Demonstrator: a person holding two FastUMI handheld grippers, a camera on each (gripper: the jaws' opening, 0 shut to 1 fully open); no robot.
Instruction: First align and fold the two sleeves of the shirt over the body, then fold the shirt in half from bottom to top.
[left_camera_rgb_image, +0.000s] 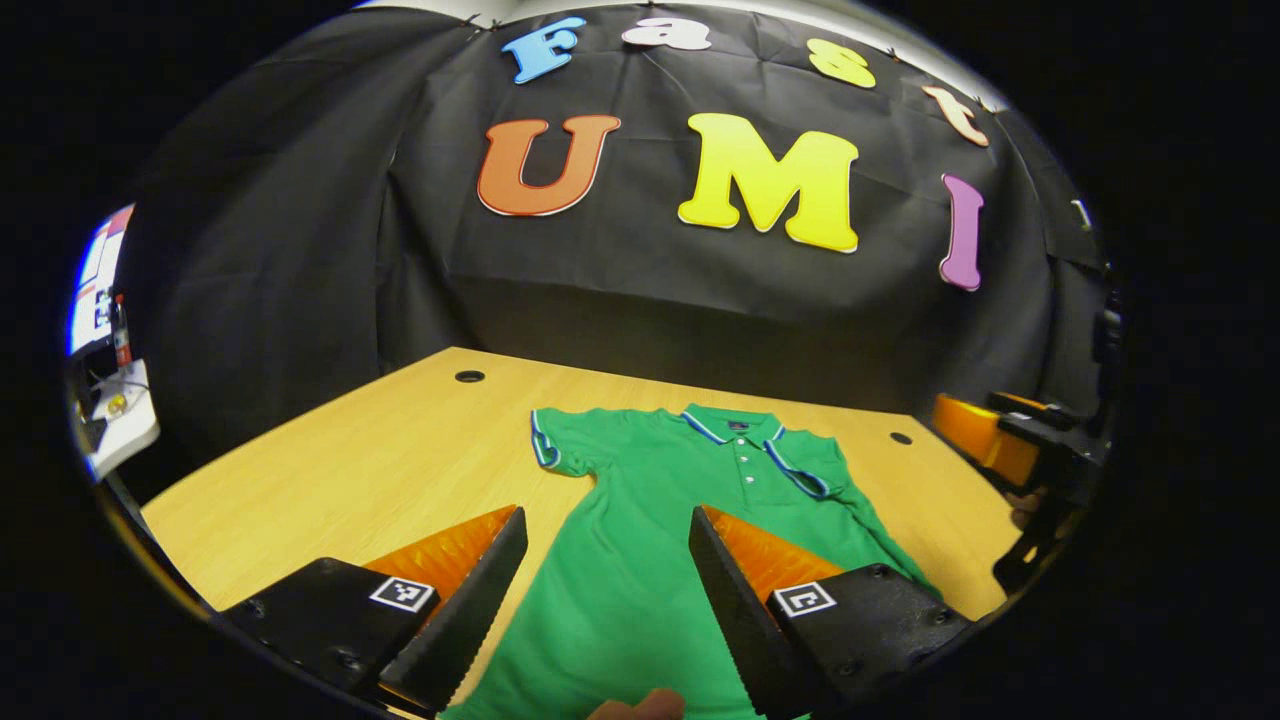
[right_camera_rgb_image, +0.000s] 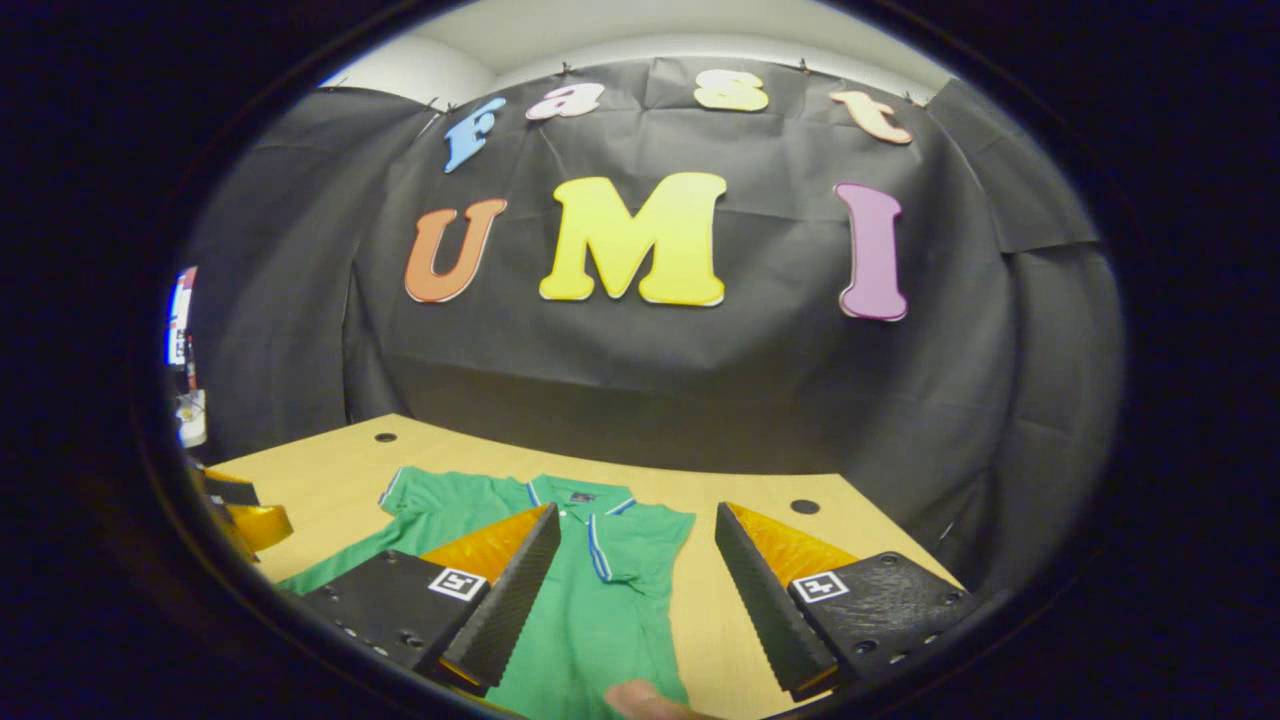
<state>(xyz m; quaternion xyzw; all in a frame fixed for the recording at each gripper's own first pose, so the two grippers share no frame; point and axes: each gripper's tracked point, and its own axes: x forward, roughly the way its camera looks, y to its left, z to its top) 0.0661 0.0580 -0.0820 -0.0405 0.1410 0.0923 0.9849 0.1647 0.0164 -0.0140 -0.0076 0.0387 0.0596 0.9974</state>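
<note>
Black cloth is hanging behind a wooden counter (left_camera_rgb_image: 330, 470), where a green polo shirt (left_camera_rgb_image: 650, 530) is lying flat, collar (left_camera_rgb_image: 735, 430) pointing toward 12 o'clock. Its sleeve (left_camera_rgb_image: 560, 445) at 10 o'clock is spreading outward; the other sleeve (left_camera_rgb_image: 880, 530) is slanting along the body toward 4 o'clock. Left hand-held gripper (left_camera_rgb_image: 608, 590) is hovering over the shirt's lower body, fingers spread apart, gripping nothing. Right hand-held gripper (right_camera_rgb_image: 637, 590) is hanging above the shirt's shoulder and bare counter, likewise gaping wide and empty.
</note>
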